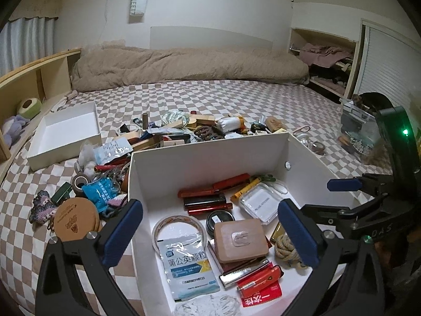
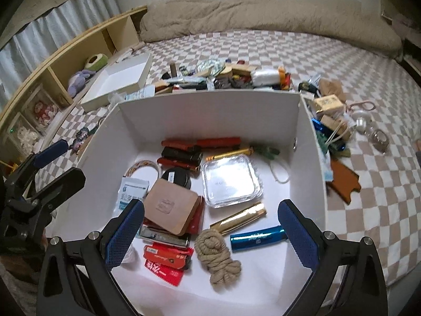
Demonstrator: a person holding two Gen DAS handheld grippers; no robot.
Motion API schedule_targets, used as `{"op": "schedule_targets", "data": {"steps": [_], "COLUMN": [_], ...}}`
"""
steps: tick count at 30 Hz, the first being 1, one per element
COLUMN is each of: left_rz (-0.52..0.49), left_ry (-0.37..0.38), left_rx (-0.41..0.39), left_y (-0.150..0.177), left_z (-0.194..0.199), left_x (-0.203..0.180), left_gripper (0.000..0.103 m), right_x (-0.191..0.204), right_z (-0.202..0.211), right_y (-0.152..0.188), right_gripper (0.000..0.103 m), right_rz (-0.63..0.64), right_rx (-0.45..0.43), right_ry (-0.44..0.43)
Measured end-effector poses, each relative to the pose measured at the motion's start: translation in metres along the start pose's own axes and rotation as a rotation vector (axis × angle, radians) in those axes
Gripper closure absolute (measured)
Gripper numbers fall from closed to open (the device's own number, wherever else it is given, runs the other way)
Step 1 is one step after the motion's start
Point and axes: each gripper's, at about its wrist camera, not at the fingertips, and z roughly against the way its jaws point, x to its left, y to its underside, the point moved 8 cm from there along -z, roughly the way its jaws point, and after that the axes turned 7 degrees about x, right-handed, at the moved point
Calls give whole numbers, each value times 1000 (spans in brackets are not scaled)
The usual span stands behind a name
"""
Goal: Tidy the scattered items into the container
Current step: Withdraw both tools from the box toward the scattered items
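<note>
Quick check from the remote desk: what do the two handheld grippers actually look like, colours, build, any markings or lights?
Both the left gripper and the right gripper have black angular frames, silver bolts and blue textured finger pads. In the left wrist view, the right gripper's body shows a green light and pale lettering. No cables visible.

The box (image 2: 210, 110) sits on the bed (image 2: 368, 197). In the box, the rope (image 2: 218, 258) lies near, the tray (image 2: 231, 181) farther in. A pile of things (image 2: 223, 77) lies behind the box. The lid (image 2: 118, 81) lies far left.
</note>
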Motion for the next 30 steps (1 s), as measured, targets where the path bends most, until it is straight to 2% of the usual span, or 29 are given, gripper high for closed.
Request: {"op": "schedule_targets", "data": {"steps": [7, 16, 21, 30], "left_rz": [25, 46, 27, 27], "left_ry": [-1, -1, -31, -29], "left_rx": [13, 1, -9, -29], "left_y": [-1, -9, -12, -26], "left_z": [-1, 3, 5, 7], "left_x": [1, 2, -1, 4], "left_gripper": [0, 0, 0, 0], "right_x": [-5, -4, -4, -12], "right_z": [14, 35, 39, 50], "right_y": [-8, -17, -21, -33], "right_gripper": [0, 0, 0, 0], "right_rz": [15, 78, 79, 65], "right_rx": [-68, -187, -207, -247], "right_ry": [31, 114, 112, 115]}}
